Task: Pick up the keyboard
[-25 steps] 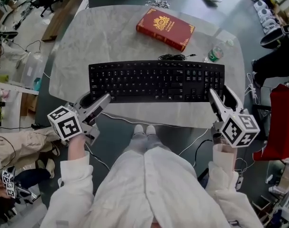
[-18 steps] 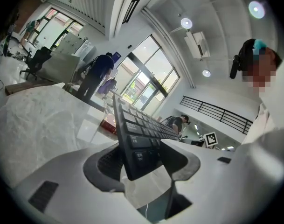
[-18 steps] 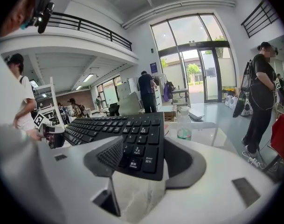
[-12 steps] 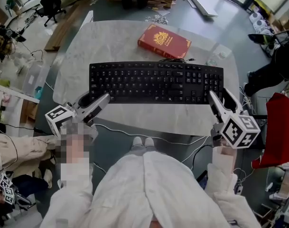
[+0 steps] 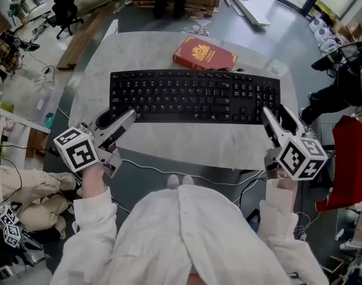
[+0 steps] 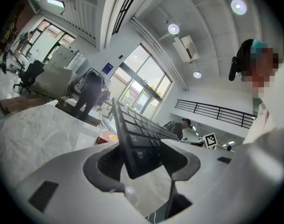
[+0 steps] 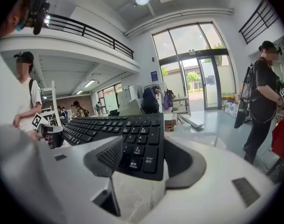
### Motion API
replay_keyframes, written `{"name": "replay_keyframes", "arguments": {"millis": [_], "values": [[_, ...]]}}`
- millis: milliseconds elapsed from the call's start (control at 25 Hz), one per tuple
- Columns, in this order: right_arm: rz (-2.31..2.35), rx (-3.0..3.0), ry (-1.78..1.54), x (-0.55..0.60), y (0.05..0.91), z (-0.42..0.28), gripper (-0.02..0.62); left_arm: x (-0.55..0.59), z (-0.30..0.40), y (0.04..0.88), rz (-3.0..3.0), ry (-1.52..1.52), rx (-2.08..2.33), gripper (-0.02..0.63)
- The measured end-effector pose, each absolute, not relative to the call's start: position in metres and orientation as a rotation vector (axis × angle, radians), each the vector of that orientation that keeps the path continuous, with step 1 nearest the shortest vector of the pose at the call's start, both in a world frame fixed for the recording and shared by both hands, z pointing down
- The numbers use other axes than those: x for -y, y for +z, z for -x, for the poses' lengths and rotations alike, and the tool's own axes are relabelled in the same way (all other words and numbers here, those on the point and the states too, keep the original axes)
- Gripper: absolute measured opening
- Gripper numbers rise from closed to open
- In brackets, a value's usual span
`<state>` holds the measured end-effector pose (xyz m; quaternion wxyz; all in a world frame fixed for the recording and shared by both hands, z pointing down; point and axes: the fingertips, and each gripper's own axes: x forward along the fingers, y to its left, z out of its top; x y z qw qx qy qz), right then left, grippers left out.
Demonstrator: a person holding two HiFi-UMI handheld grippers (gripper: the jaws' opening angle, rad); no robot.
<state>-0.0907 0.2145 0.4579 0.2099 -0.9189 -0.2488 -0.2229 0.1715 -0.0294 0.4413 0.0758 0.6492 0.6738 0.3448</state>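
Clamping the keyboard by both ends, left tool and right tool spread wide over its corners, seemingly just clear of the worktop. Could twist or slip loose under uneven lifting, with such shallow corner grips.

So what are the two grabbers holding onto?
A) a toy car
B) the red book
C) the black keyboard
C: the left gripper and the right gripper each have an end of the black keyboard between their jaws; the red book lies beyond it on the table, touched by neither.
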Motion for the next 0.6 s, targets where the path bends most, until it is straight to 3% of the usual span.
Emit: {"name": "replay_keyframes", "arguments": {"millis": [600], "values": [[2.595,0.709,-0.619,-0.2157,0.4612,0.0897,0.293,0.0298,-0.1701,0.4505,-1.938,0.996,-2.018,0.225]]}}
